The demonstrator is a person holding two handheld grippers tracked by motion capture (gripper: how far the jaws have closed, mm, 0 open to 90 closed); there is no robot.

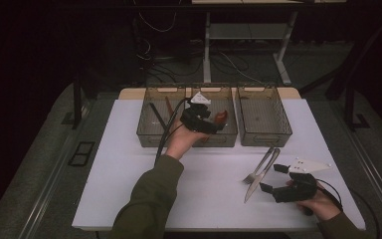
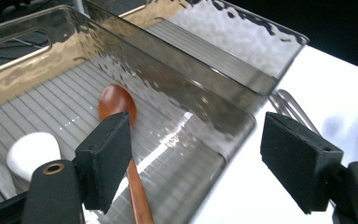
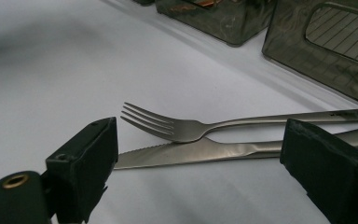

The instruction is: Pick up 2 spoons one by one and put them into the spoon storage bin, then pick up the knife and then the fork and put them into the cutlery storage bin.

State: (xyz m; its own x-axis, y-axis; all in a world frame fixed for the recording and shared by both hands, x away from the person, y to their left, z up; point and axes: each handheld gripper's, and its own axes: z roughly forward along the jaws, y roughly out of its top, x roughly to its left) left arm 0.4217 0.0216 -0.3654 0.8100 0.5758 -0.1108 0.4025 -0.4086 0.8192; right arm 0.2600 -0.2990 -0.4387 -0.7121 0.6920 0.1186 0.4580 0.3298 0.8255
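Two open claws over a white bench (image 1: 129,164) with three smoky trays

The left claw (image 2: 196,158) hangs wide open over the middle tray (image 2: 223,122), a wooden spoon (image 2: 121,140) lying inside it. Nearer than the trays, the right claw (image 3: 200,168) gapes empty beside a fork (image 3: 182,127) resting across a knife (image 3: 191,151).

Left claw (image 1: 214,122) reaches forward, right claw (image 1: 273,178) low, both agape.
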